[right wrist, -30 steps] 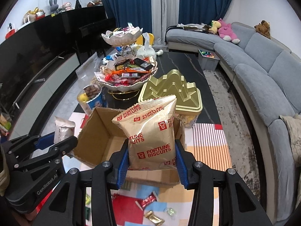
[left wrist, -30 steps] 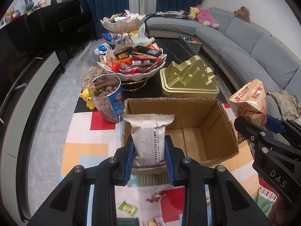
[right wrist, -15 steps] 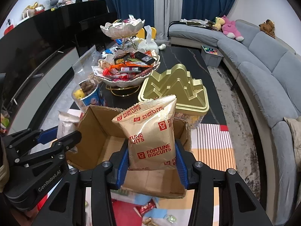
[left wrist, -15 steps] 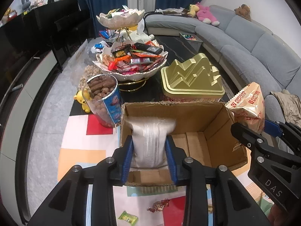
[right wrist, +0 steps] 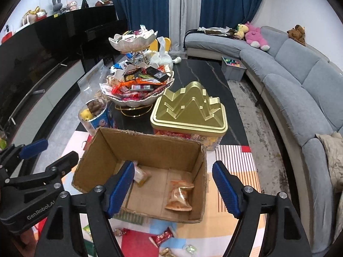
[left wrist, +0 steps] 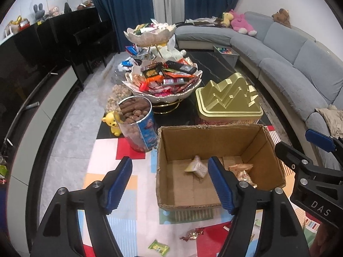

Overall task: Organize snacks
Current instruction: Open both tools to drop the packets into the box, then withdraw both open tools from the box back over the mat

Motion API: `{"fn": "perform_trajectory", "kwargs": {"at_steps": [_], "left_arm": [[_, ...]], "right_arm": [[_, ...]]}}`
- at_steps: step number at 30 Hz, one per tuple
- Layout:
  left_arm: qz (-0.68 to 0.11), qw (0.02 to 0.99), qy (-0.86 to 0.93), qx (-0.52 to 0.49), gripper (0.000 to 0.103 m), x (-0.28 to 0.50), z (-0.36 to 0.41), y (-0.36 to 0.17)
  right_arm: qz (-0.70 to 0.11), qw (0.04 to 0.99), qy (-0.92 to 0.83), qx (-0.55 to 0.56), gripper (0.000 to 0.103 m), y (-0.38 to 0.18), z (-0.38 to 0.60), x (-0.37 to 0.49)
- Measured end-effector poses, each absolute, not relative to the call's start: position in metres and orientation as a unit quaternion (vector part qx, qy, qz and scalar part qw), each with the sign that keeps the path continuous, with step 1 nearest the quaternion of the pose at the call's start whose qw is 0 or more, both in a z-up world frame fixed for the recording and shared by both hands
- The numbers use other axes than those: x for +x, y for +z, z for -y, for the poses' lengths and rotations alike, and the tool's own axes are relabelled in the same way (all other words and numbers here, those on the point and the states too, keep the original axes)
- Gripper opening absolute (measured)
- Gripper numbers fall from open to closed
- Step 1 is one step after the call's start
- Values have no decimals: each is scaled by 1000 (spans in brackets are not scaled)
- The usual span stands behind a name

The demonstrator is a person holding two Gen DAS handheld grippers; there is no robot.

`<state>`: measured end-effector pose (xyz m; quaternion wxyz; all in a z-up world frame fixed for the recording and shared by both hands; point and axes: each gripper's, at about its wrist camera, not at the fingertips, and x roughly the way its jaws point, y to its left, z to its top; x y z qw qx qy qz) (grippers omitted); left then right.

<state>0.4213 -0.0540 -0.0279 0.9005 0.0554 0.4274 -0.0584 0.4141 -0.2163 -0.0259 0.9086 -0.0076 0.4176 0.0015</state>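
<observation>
Below and nearer than both tools, loose wrapped candies (left wrist: 158, 245) lie scattered on the patterned mat (left wrist: 103, 180), the nearest items left to gather. Left gripper (left wrist: 169, 184) and right gripper (right wrist: 172, 187) hover over the near rim of the cardboard box (right wrist: 150, 145), jaws opening with nothing between them. On the box floor lie a pale packet (left wrist: 198, 167) at left and an orange biscuit bag (right wrist: 179, 194) at right, well apart.

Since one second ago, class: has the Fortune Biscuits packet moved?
Yes. The Fortune Biscuits packet has dropped from the right gripper, whose jaws are opening, to the floor of the cardboard box, near its right wall.
</observation>
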Motion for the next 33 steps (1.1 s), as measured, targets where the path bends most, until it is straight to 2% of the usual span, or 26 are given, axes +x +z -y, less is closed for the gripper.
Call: {"fn": "perform_trajectory", "kwargs": {"at_steps": [15, 25, 29, 33], "left_arm": [[-412, 907, -56, 61, 80, 382, 53, -1], [-417, 904, -60, 68, 82, 353, 52, -3], [-417, 904, -63, 72, 84, 342, 54, -5], [-417, 904, -65, 75, 87, 331, 56, -7]], "right_arm": [[-398, 917, -4, -1, 77, 0, 223, 381], [-398, 917, -19, 7, 78, 1, 230, 349], [-395, 918, -29, 10, 84, 1, 233, 335], [-393, 919, -37, 10, 85, 1, 235, 326]]}}
